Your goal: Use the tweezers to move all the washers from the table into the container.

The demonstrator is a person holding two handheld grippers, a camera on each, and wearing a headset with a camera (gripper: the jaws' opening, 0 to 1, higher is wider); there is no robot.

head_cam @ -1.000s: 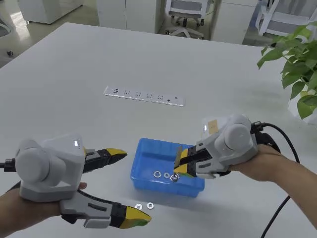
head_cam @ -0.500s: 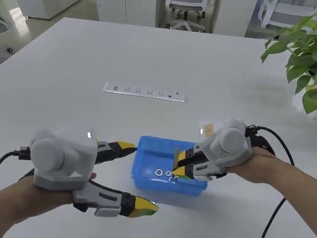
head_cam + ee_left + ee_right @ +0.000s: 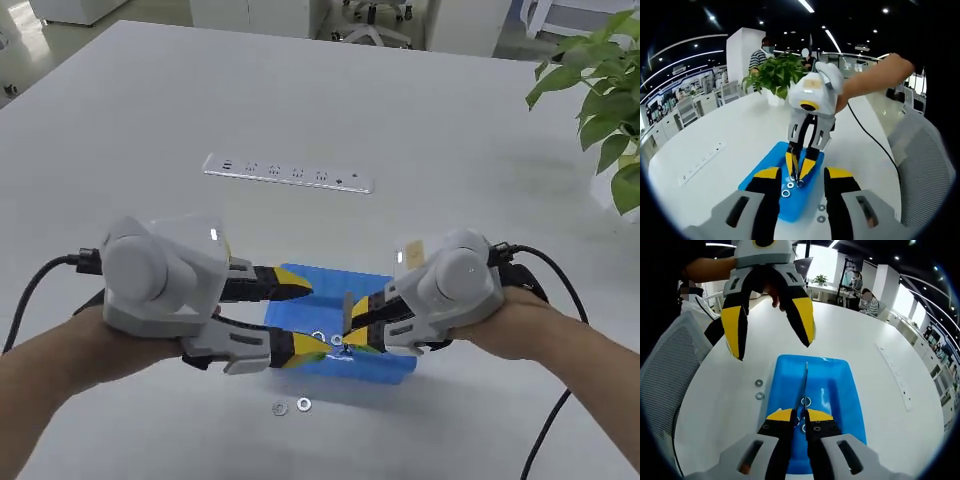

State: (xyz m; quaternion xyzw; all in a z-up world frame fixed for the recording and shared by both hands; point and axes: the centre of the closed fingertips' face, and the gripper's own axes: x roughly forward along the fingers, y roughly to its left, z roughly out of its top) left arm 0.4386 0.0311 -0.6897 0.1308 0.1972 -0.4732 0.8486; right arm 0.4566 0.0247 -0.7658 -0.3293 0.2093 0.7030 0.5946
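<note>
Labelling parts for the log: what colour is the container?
Blue. The container shows best in the right gripper view.

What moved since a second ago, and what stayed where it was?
The left gripper moved right, from beside the blue container to over its near edge, fingers open, close to the right gripper. Nothing was grabbed or let go. The right gripper stayed shut on the tweezers over the container, and two washers stayed on the table.
</note>
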